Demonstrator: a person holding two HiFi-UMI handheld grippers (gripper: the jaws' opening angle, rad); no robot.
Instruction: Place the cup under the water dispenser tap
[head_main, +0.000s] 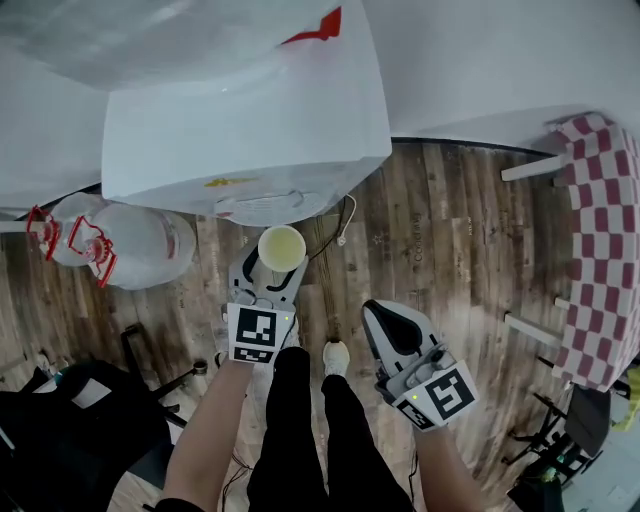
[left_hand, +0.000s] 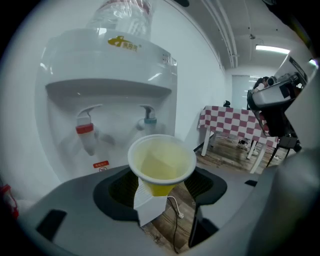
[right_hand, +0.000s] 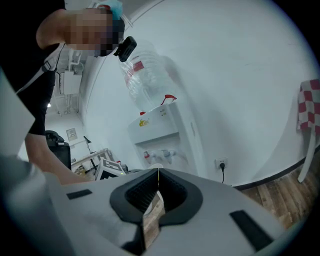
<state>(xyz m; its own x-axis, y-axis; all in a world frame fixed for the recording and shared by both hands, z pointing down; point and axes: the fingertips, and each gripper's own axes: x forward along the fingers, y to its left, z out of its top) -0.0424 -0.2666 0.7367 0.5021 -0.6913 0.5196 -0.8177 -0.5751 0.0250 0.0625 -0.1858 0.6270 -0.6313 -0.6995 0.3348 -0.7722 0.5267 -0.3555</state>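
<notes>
Wood floor (head_main: 450, 230) below dispenser (head_main: 250, 130); left gripper (head_main: 270, 275) jaws clamping cup (left_hand: 161, 162), right gripper (head_main: 374, 308) jaws shut; risk of crumpling cup by oversqueezing.

Yellow cup (head_main: 282, 247), white dispenser (head_main: 250, 130), red-and-white checked tablecloth (head_main: 605, 240)

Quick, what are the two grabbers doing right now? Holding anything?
Left gripper: jaws closed on the cup.
Right gripper: jaws shut, holding nothing.
</notes>
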